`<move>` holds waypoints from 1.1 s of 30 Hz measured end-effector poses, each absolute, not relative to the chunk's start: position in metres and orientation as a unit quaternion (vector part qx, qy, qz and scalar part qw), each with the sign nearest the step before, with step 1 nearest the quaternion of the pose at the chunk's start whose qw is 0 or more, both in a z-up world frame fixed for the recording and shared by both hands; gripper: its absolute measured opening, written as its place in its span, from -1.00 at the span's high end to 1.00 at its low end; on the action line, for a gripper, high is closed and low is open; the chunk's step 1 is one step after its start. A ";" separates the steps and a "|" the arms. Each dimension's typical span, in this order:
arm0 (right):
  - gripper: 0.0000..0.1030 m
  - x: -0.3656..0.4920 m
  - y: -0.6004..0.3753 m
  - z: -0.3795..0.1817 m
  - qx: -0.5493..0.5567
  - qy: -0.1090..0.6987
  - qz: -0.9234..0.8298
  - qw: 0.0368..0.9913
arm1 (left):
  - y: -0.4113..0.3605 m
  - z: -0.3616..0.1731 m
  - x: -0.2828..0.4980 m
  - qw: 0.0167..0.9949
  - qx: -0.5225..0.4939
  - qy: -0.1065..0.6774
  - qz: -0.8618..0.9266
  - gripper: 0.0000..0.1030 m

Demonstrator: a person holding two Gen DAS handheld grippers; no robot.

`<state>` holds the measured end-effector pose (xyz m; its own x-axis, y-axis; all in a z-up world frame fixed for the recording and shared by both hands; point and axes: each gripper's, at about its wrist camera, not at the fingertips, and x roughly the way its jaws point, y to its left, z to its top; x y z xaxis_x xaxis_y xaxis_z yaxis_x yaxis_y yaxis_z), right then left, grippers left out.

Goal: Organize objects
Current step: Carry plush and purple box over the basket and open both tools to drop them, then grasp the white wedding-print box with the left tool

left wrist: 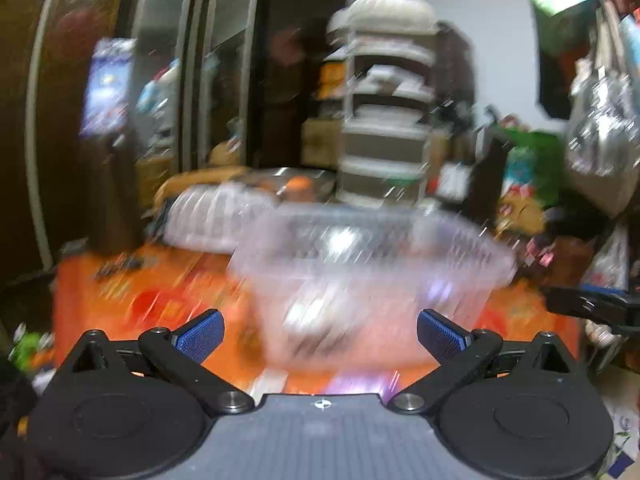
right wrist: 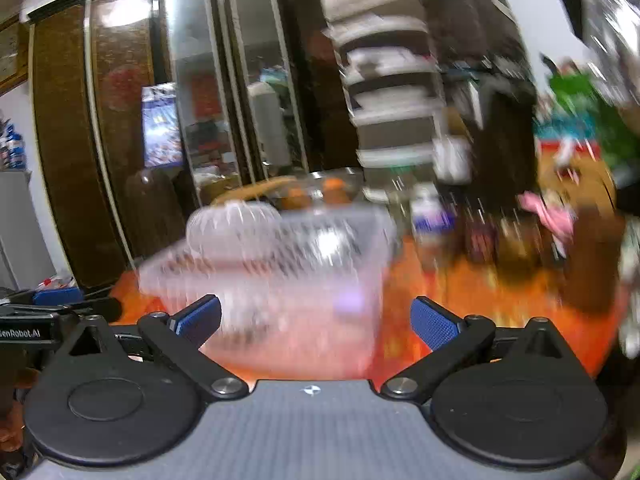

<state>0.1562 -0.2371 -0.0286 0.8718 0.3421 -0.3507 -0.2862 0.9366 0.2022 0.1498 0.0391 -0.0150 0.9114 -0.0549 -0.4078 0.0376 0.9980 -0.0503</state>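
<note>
Clear tub (left wrist: 372,276) sits ahead of both spread tools, untouched.

container (left wrist: 372,280) on table (left wrist: 140,300), drawer tower (left wrist: 388,120) behind

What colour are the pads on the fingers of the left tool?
Blue, with a fine textured surface; the pads show best in the left wrist view.

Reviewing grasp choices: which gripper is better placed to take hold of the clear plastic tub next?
Left, tentatively. The clear plastic tub sits centred ahead of the open left gripper; it lies left of centre for the open right gripper. Both views are blurred.
</note>
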 end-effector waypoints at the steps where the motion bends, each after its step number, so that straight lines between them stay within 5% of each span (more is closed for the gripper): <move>1: -1.00 0.150 -0.237 -0.043 0.076 0.205 0.164 0.962 | 0.040 -0.027 0.146 0.975 -0.019 0.220 -0.015 -1.00; 7: -1.00 0.120 -0.230 -0.098 0.121 0.246 0.176 0.945 | 0.051 -0.074 0.150 0.956 -0.044 0.289 -0.019 -0.99; 15: -1.00 0.110 -0.220 -0.094 0.102 0.213 0.188 0.953 | 0.057 -0.092 0.166 0.944 -0.035 0.327 -0.023 -0.93; 21: -1.00 0.108 -0.220 -0.101 0.105 0.219 0.186 0.952 | 0.049 -0.096 0.172 0.942 -0.011 0.334 -0.015 -0.57; 33: -1.00 0.110 -0.207 -0.107 0.073 0.232 0.192 0.951 | 0.037 -0.094 0.163 0.943 -0.008 0.329 -0.043 -0.54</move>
